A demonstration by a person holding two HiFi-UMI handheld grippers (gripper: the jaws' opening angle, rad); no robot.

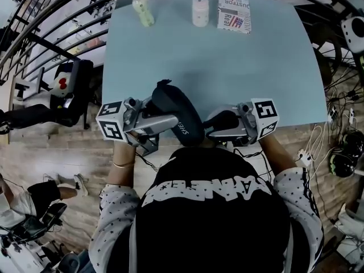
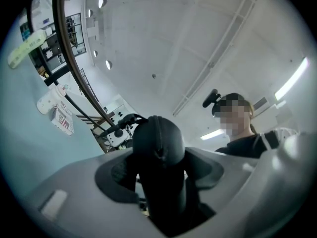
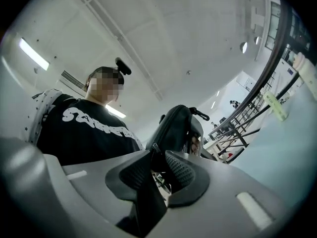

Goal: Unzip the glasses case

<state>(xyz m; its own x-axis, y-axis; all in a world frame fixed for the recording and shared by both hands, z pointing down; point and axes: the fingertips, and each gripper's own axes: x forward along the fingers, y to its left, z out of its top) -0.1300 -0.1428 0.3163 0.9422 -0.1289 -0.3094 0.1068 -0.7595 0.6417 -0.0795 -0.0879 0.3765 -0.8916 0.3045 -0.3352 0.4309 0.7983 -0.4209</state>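
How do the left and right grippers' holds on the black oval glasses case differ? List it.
The left gripper has wide jaws clamped across the black oval glasses case, on its rounded body. The right gripper has narrow jaws pinching what looks like its thin zip tab. Both are shut on that one case.

Along the blue table's (image 1: 227, 67) far edge stand a pale green bottle (image 1: 143, 9), a white bottle (image 1: 200, 10) and a printed box (image 1: 234, 13).
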